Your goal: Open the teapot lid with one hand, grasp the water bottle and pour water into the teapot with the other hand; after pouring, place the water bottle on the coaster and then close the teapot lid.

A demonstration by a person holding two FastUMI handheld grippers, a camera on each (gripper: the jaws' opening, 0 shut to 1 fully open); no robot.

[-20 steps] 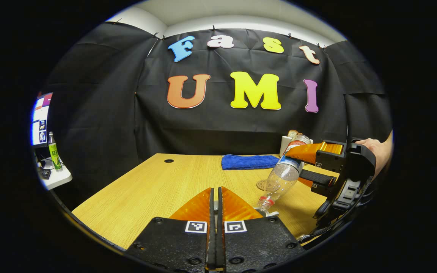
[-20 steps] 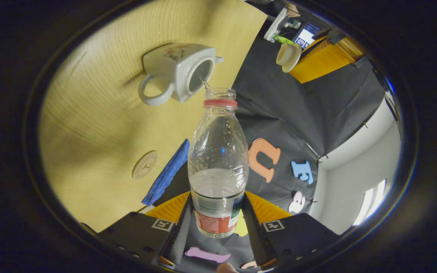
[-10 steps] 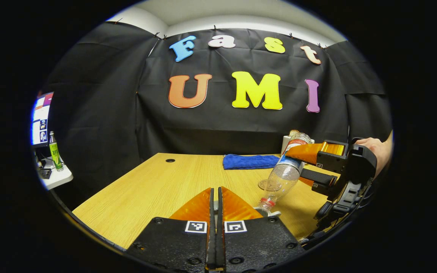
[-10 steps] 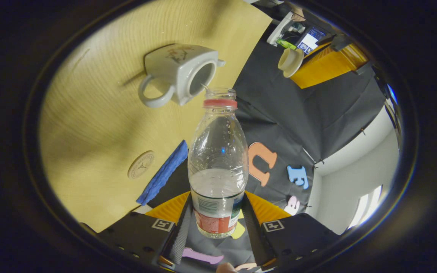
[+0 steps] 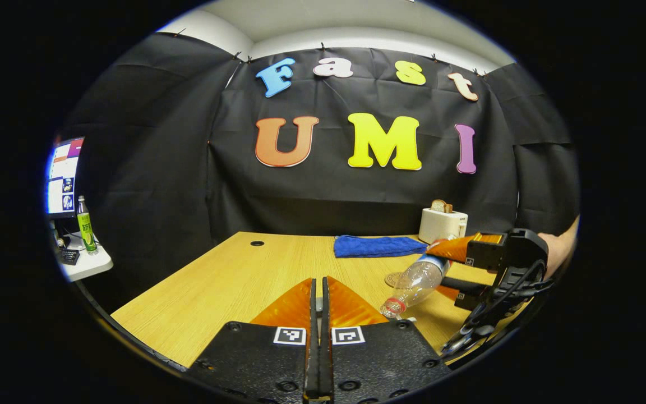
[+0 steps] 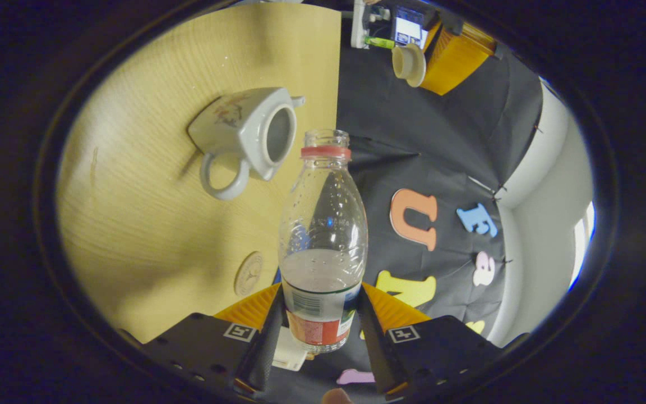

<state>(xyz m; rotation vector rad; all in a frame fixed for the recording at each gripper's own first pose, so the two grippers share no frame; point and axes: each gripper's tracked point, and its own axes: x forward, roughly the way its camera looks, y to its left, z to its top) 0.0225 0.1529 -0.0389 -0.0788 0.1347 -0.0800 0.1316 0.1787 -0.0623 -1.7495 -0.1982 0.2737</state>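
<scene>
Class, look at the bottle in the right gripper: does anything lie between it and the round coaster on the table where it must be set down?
Nothing visible does. The bottle, tilted in the right gripper, has bare table between it and the coaster. The teapot and blue cloth lie off to the sides.

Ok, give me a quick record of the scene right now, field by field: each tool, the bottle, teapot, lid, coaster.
right tool: shut on water bottle
water bottle: uncapped, part full, tilted, mouth beside the teapot opening
teapot: on table, open
lid: held by left tool, off the teapot
coaster: bare, on table
</scene>
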